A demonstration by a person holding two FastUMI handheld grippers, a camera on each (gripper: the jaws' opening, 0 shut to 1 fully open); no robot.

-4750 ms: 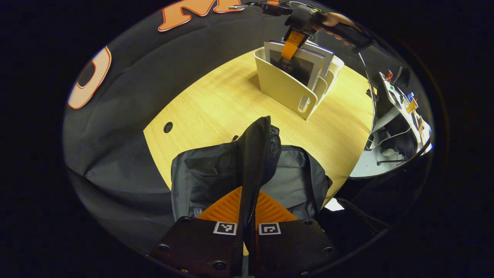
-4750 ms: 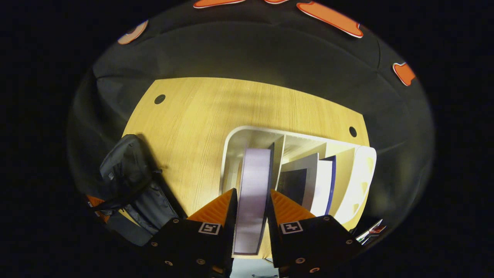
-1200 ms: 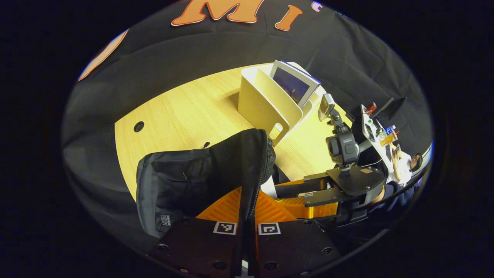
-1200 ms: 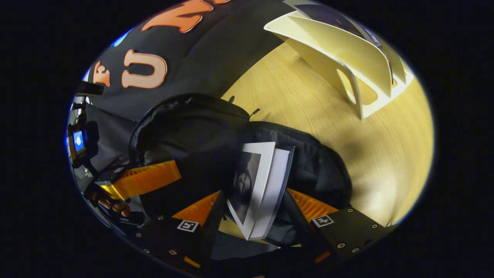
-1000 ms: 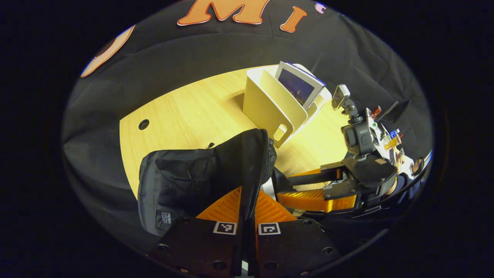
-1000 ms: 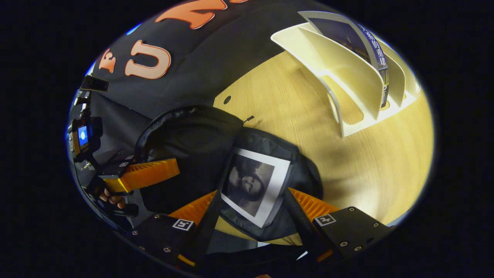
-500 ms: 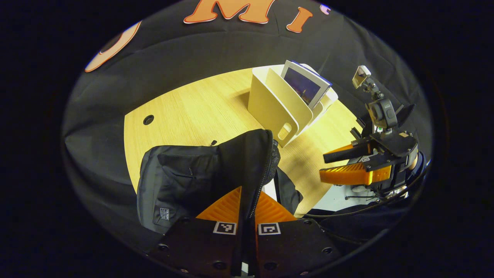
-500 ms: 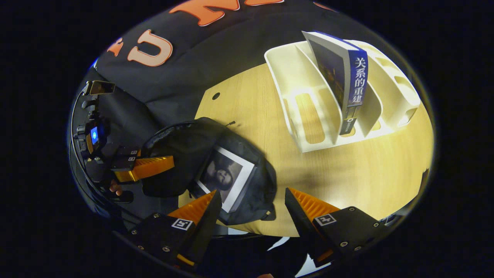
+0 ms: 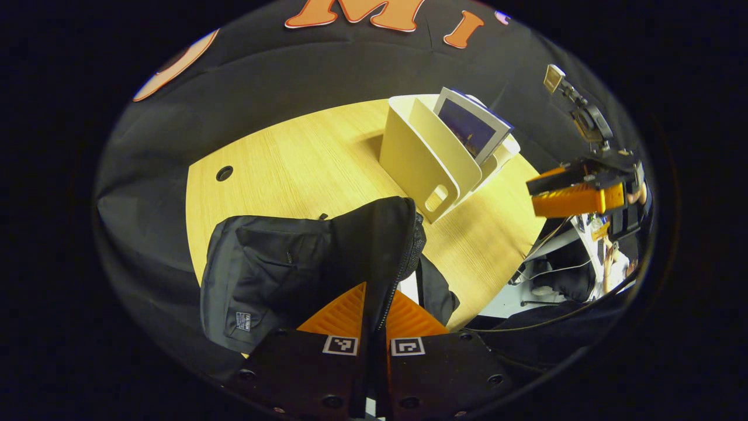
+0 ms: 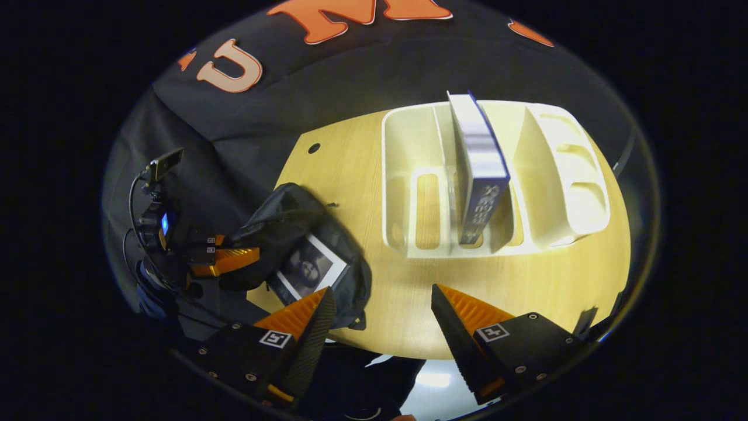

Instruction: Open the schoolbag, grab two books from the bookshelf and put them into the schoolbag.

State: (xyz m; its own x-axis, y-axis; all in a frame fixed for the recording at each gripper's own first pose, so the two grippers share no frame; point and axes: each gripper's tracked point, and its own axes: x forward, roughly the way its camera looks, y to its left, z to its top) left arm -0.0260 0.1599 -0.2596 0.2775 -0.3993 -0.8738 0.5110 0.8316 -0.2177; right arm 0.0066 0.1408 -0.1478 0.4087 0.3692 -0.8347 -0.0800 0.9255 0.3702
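One book (image 10: 305, 271) with a white-bordered dark cover lies in the open mouth of the schoolbag (image 10: 304, 234), and the schoolbag sits at the near left corner of the bench (image 10: 514, 280) in the right gripper view. Beside the schoolbag, toward the middle of the bench, stands the pale bookshelf (image 10: 491, 181), a divided rack with cut-out handles at its front. A second book (image 10: 479, 169) with a blue spine stands upright in a middle slot of the bookshelf. The right gripper (image 10: 383, 318) hangs above the near edge of the bench with its fingers spread wide and nothing between them; the bookshelf and its book lie ahead of it and apart from it, and the schoolbag lies off to its left. In the left gripper view the left gripper (image 9: 374, 318) is closed tight on the raised black flap of the schoolbag (image 9: 304, 263), with the zipper edge running up from between its fingers. Beyond the schoolbag in this view stands the bookshelf (image 9: 421, 158) with the blue-covered book (image 9: 470, 126) leaning in it. The right gripper (image 9: 570, 193) shows in the air to the right of the bookshelf, clear of the bench (image 9: 292, 164).
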